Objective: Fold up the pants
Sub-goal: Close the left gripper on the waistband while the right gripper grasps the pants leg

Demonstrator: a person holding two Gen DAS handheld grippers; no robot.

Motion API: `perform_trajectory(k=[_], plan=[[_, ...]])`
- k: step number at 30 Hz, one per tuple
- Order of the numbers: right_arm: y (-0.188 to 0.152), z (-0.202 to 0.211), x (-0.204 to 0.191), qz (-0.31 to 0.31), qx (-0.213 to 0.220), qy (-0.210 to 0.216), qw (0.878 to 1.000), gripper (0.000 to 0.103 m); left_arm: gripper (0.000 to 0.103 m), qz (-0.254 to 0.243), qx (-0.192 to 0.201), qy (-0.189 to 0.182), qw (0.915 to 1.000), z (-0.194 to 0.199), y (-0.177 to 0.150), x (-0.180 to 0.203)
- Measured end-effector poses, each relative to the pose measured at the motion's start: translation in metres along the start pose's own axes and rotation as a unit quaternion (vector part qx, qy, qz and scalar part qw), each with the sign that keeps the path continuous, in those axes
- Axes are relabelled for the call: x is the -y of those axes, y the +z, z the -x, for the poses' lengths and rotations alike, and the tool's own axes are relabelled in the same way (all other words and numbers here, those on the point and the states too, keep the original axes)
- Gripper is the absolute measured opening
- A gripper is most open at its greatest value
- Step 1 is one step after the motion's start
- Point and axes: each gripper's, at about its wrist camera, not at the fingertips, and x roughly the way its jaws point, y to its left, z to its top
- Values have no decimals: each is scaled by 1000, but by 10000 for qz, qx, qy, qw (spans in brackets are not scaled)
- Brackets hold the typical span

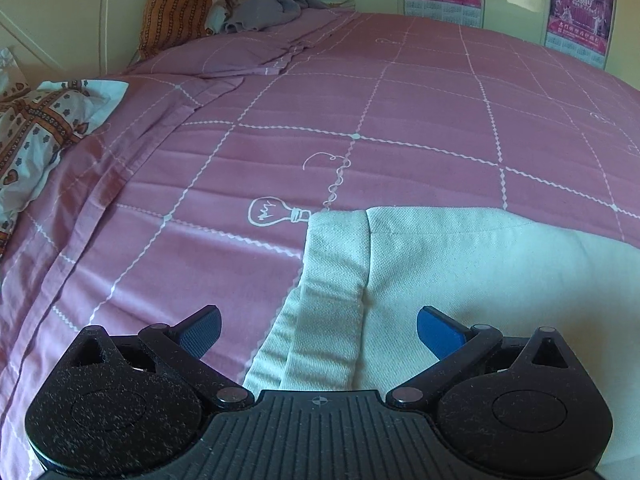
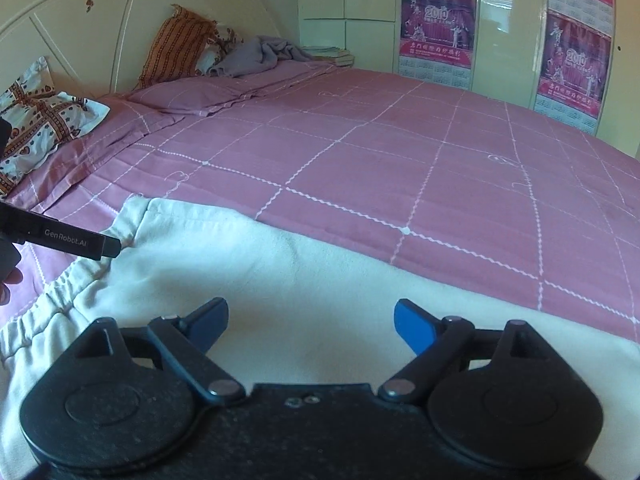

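Cream-white pants (image 1: 460, 280) lie flat on the pink checked bed cover (image 1: 360, 100). Their elastic waistband end (image 1: 320, 312) is right under my left gripper (image 1: 318, 332), which is open and empty just above it. In the right wrist view the pants (image 2: 280, 272) stretch from left to right, and my right gripper (image 2: 310, 326) is open and empty over their middle. The left gripper shows there as a black bar (image 2: 64, 238) at the waistband (image 2: 52, 300).
A patterned pillow (image 1: 36, 136) lies at the left, an orange pillow (image 1: 176, 8) and grey bundled cloth (image 1: 268, 8) at the headboard. Wardrobe doors with red calendar posters (image 2: 438, 24) stand beyond the bed's far side.
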Motion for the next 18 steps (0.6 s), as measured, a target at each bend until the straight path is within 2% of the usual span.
perform_trajectory(k=[7, 9, 11, 15, 17, 18], plan=[[23, -63, 16, 321, -357, 2, 9988, 91, 102, -139, -276, -147, 9994, -36, -3, 5], [27, -78, 22, 351, -470, 54, 9983, 89, 85, 57, -302, -422, 9986, -39, -5, -2], [30, -90, 27, 318, -583, 78, 9978, 83, 71, 138, -282, -417, 9986, -39, -3, -3], [34, -105, 35, 277, -719, 158, 9969, 79, 53, 7, -193, -364, 9992, -36, -4, 1], [33, -107, 33, 415, -800, 213, 9957, 72, 44, -49, -164, -341, 9993, -33, -6, 3], [33, -107, 30, 517, -855, 257, 9947, 64, 42, -85, -142, -321, 9993, -31, -7, 4]])
